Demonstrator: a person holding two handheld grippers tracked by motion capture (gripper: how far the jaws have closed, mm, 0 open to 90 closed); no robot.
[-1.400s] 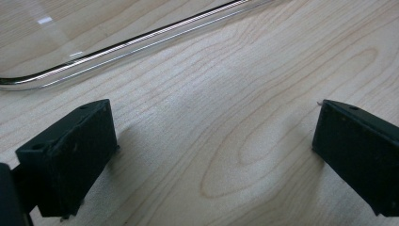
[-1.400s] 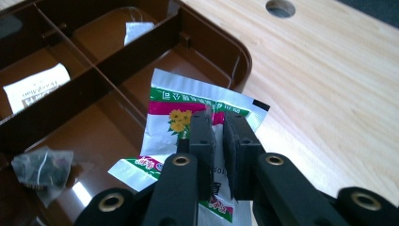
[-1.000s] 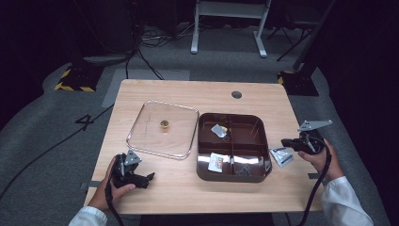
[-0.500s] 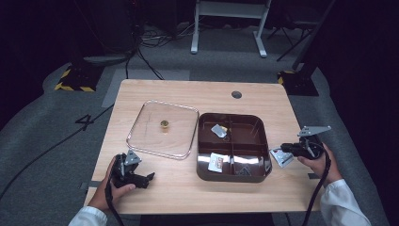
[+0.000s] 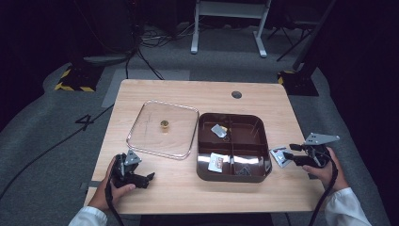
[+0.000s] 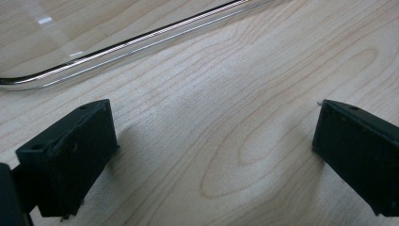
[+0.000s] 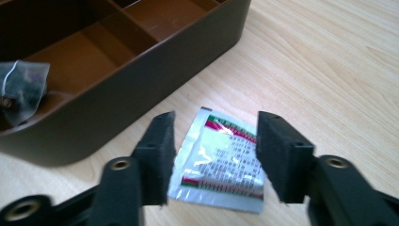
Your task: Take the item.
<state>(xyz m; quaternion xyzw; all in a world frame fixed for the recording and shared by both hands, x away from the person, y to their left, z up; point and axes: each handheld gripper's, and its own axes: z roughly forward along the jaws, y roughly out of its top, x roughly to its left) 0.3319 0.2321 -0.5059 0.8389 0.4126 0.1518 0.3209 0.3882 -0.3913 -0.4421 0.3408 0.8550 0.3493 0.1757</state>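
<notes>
A small foil sachet (image 7: 221,160) is seen lying flat on the tabletop (image 5: 179,89), just beside the right wall of the brown compartment box (image 5: 233,146) and apart from it. In the right gripper view the sachet sits between the two black jaws of the right gripper (image 7: 214,157), which stand released with a clear gap on either side — neither pad can be said to touch the foil. The sachet's printed lines run roughly across the gap, so its longer side appears to lie from one jaw toward the other, though the near edge is partly hidden by the jaws.

In the high view the right gripper (image 5: 288,153) is held at the right edge of the tabletop, pointing left toward the box, with the sachet (image 5: 280,156) directly ahead of its tips. The right hand is plainly the nearer one. The left gripper (image 5: 149,178) is rested well apart at the front left, just short of the clear lid (image 5: 162,127); in the left gripper view its jaws are spread wide over bare wood, with nothing between them.

The box already holds a few packets (image 5: 218,130) in its compartments. The coming move is judged to turn on closing across the flat sachet — a thin thing lying flush, so the jaws would need to be brought low at its edges.
</notes>
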